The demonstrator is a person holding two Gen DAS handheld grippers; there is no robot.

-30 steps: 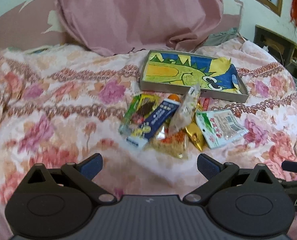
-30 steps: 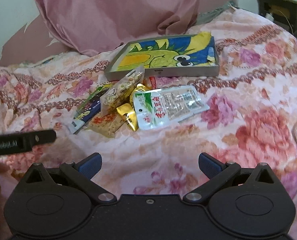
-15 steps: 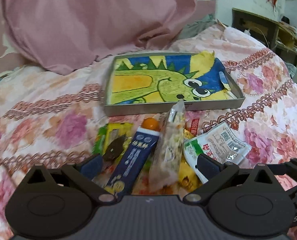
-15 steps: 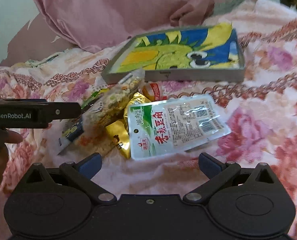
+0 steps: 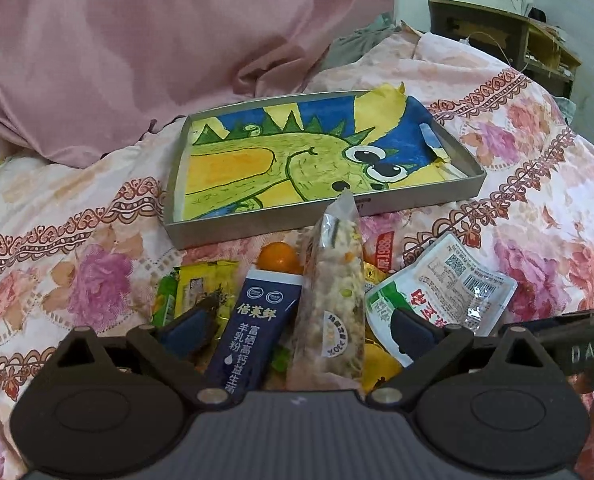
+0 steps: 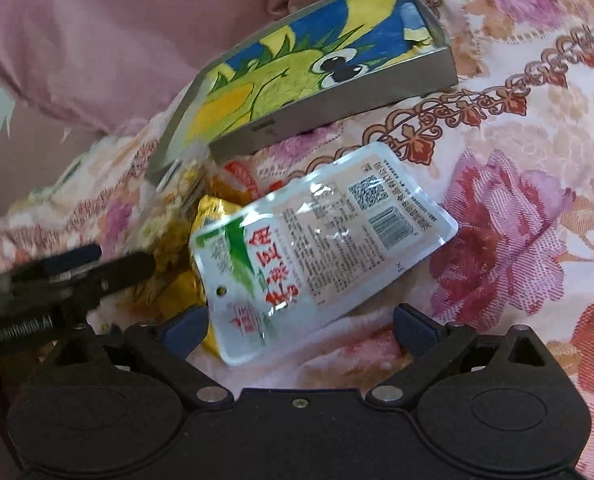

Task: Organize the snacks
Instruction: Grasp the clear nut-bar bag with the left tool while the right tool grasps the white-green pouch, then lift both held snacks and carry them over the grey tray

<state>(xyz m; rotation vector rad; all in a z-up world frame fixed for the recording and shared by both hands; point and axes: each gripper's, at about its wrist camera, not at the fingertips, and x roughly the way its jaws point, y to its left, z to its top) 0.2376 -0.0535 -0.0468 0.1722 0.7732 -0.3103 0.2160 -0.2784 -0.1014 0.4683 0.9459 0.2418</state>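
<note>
A heap of snack packets lies on the flowered bedspread in front of a grey tray [image 5: 463, 192] lined with a dragon drawing. My left gripper [image 5: 299, 330] is open low over the heap, its jaws either side of a dark blue milk-powder sachet [image 5: 257, 332] and a clear cereal bag [image 5: 335, 304]. A white and green tofu packet [image 5: 449, 292] lies to the right. My right gripper [image 6: 299, 330] is open over that tofu packet [image 6: 321, 248], with gold packets [image 6: 213, 212] beside it. The tray [image 6: 337, 108] lies beyond.
A big pink pillow [image 5: 157, 52] lies behind the tray. A yellow-green packet [image 5: 201, 288] and an orange ball [image 5: 279, 258] sit in the heap. A dark wooden shelf [image 5: 509, 36] stands at the far right. The left gripper's arm [image 6: 65, 276] reaches in from the left of the right wrist view.
Both grippers have moved forward and down onto the heap of snacks. The snacks now fill the space between the open jaws. Nothing has been picked up.
</note>
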